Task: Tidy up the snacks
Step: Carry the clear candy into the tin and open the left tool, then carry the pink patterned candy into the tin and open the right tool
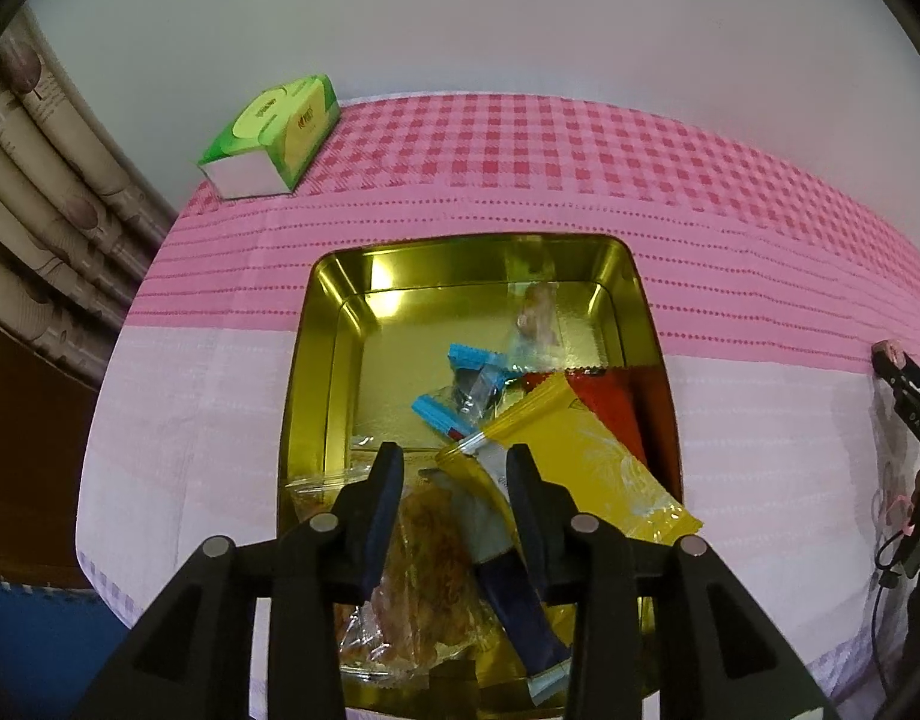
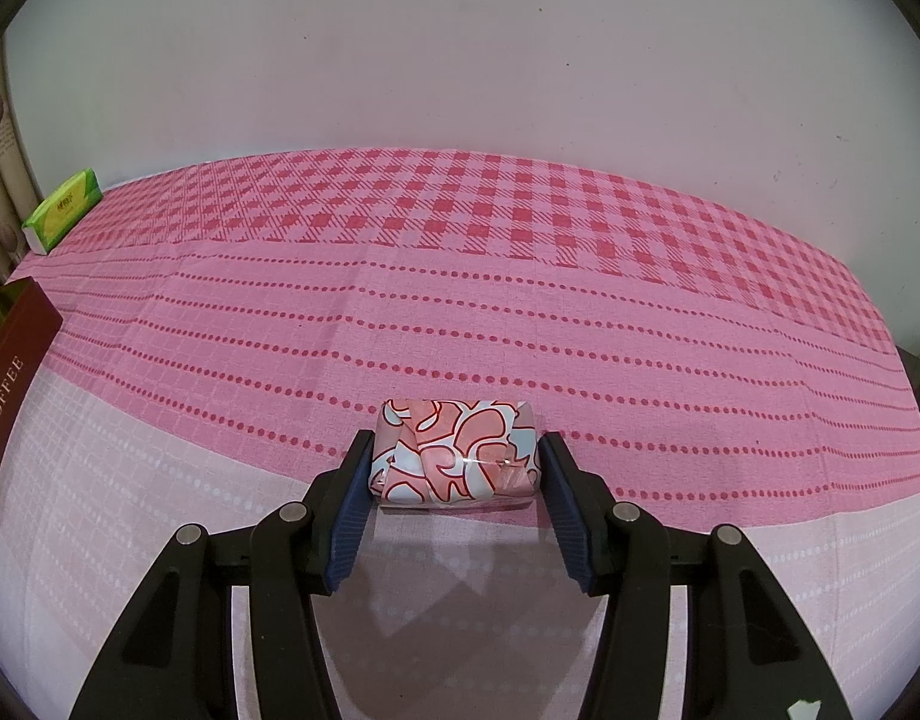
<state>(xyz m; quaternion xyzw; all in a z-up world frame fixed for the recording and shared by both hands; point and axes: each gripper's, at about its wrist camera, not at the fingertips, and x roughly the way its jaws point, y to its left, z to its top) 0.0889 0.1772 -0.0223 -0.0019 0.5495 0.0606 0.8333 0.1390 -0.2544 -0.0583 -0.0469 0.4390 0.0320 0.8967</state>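
A gold tin (image 1: 306, 372) sits on the pink tablecloth and holds several snack packets: a yellow one (image 1: 586, 456), a red one (image 1: 610, 402), blue-ended clear ones (image 1: 466, 384) and a clear packet of brown snacks (image 1: 429, 546). My left gripper (image 1: 456, 474) hangs over the tin's near end with its jaws apart; the pads press on nothing, and the brown snack packet lies below the gap. My right gripper (image 2: 456, 462) is shut on a pink-and-white patterned packet (image 2: 453, 450), held just above the cloth to the right of the tin.
A green tissue box (image 1: 273, 132) stands at the table's far left corner, seen also as the green box (image 2: 63, 210) in the right wrist view. The tin's dark red side (image 2: 15, 372), lettered TOFFEE, is at that view's left edge. A wall lies behind, a curtain (image 1: 39, 180) to the left.
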